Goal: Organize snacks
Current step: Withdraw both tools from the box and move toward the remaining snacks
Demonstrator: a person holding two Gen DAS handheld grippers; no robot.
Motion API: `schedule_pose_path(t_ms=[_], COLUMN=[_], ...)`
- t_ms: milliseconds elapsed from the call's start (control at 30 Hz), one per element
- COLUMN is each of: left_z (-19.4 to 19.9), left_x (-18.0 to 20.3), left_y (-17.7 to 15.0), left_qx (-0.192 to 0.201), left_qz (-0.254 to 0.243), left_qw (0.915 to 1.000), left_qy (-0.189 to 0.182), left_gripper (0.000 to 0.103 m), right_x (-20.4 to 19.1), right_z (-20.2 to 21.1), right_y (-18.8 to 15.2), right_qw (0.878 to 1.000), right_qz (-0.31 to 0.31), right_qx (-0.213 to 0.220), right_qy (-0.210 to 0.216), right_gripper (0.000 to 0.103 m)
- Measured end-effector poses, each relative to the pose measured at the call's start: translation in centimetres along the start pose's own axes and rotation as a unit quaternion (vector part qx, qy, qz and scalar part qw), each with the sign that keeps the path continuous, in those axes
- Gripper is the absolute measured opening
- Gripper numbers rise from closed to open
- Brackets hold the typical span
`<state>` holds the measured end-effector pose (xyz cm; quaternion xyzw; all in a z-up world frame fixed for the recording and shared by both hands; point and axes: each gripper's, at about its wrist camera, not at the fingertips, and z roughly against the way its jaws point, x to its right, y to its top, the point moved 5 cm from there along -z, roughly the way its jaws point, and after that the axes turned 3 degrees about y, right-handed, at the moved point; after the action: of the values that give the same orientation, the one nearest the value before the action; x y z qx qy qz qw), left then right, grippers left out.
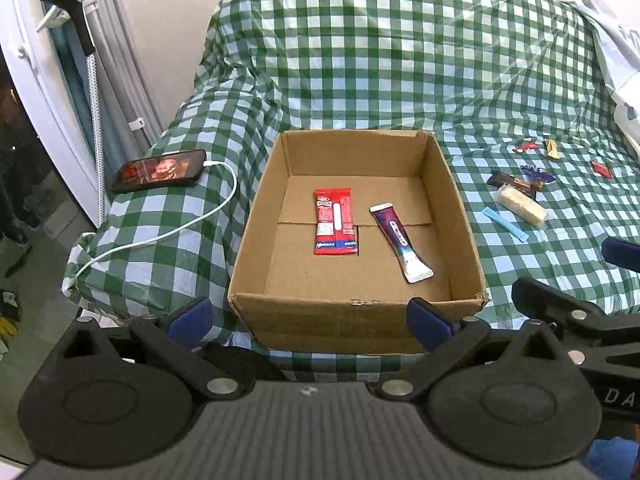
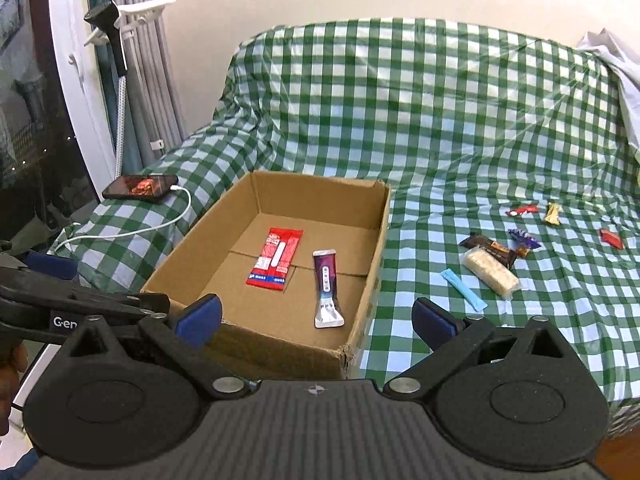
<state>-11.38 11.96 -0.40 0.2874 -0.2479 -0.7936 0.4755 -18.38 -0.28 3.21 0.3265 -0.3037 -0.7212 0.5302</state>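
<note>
Right gripper (image 2: 316, 320) fingers apart, empty; left gripper (image 1: 308, 318) likewise. Box (image 2: 362, 304) just ahead holds two packets. Wafer (image 2: 491, 272) lies ahead-right on cloth (image 2: 420, 140): light, crushable, slippery film; grip mid-length, across its width.

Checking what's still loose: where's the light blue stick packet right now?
The light blue stick packet lies on the checked cloth, right of the cardboard box, just left of the pale wafer bar; seen in both wrist views.
</note>
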Motion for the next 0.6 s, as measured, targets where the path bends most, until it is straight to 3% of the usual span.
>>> schedule_pose_path(t_ms=[600], left_z=[1.1], left_x=[-0.6], left_y=[-0.9], left_qx=[0.008], left_qz=[-0.001], left_qw=[1.0], left_qy=[0.001], left_gripper=[0.103], right_x=[-0.7], right_z=[1.7], right_y=[-0.3], right_qw=[1.0], right_qz=[0.004], right_qx=[0.013], right_qy=[-0.003], right_gripper=[0.102])
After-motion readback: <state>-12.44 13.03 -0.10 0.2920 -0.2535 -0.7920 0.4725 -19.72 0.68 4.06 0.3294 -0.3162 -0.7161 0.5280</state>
